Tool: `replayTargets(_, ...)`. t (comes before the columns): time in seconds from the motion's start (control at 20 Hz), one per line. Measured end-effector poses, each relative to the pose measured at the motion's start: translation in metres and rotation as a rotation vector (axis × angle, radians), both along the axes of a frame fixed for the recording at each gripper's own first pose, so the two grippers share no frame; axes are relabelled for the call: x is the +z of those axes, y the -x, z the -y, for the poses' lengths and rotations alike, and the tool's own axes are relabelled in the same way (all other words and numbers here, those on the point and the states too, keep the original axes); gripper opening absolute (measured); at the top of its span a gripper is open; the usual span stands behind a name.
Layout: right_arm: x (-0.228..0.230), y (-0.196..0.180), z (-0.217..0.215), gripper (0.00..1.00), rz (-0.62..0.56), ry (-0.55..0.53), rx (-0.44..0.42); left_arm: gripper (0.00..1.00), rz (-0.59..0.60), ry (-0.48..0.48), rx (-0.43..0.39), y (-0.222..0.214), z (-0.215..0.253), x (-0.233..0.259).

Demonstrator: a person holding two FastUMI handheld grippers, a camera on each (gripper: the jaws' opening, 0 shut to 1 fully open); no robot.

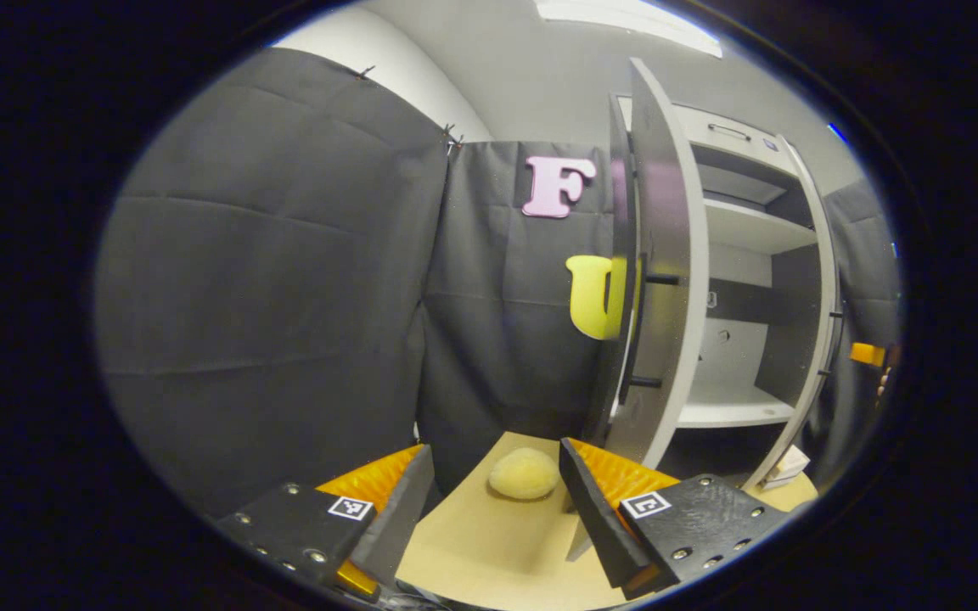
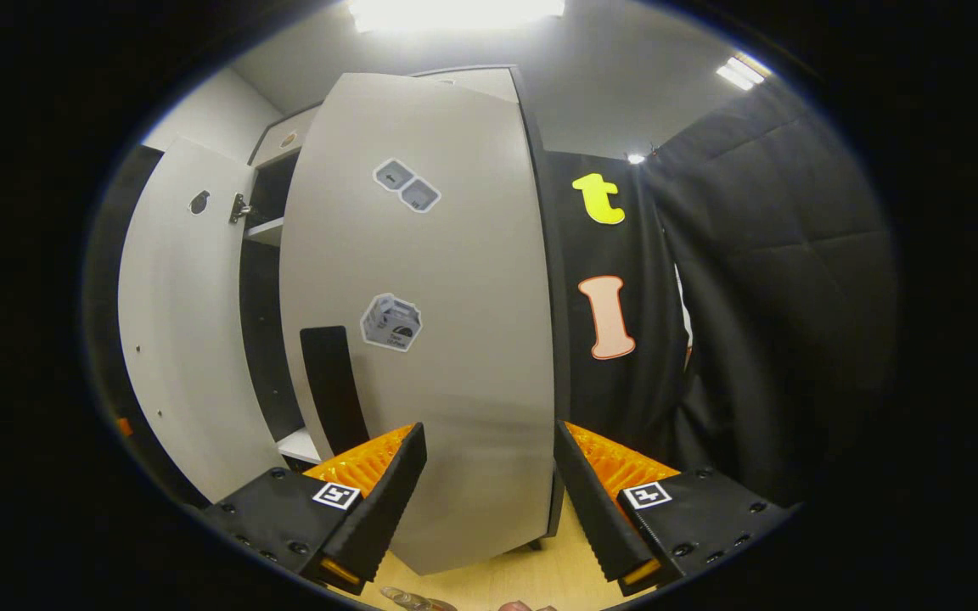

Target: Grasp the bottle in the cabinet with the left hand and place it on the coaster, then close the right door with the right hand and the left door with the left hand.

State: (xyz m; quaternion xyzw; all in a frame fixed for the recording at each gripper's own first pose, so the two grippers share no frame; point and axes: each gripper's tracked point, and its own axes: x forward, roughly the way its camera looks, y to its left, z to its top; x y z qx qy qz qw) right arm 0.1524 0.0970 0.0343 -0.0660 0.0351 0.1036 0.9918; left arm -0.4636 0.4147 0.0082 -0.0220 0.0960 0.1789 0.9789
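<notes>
My left gripper (image 1: 493, 454) is open with nothing between its fingers, low over the tan table (image 1: 489, 543). Just beyond its fingertips a pale yellow round pad (image 1: 523, 473) lies on the table. To the right the white cabinet (image 1: 735, 407) shows bare shelves, and its left door (image 1: 659, 280) stands open, edge-on to me. In the right gripper view my right gripper (image 2: 487, 428) is open close in front of the right door (image 2: 429, 322), which is swung partway across the cabinet. The left door (image 2: 175, 339) stands open at left. A clear object (image 2: 417, 600), perhaps the bottle, peeks in at the bottom edge.
Black cloth walls close in the booth on the left and behind the cabinet. A small white box (image 1: 786, 465) lies on the table by the cabinet's foot. The right door carries a black handle strip (image 2: 332, 386) and a few stickers.
</notes>
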Motion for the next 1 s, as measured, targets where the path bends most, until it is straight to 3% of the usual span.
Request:
replayTargets(0.3, -0.013, 0.018, 0.022, 0.96, 0.000, -0.020, -0.059, 0.90, 0.035, -0.071, -0.136, -0.069, -0.021, 0.028)
replayTargets(0.65, -0.062, 0.046, 0.049, 0.97, -0.088, -0.031, -0.144, 0.90, 0.134, 0.036, -0.303, -0.141, -0.007, 0.064)
replayTargets(1.0, -0.085, 0.055, 0.077, 0.97, -0.132, -0.067, -0.224, 0.89, 0.122, 0.006, -0.363, -0.168, 0.011, 0.069)
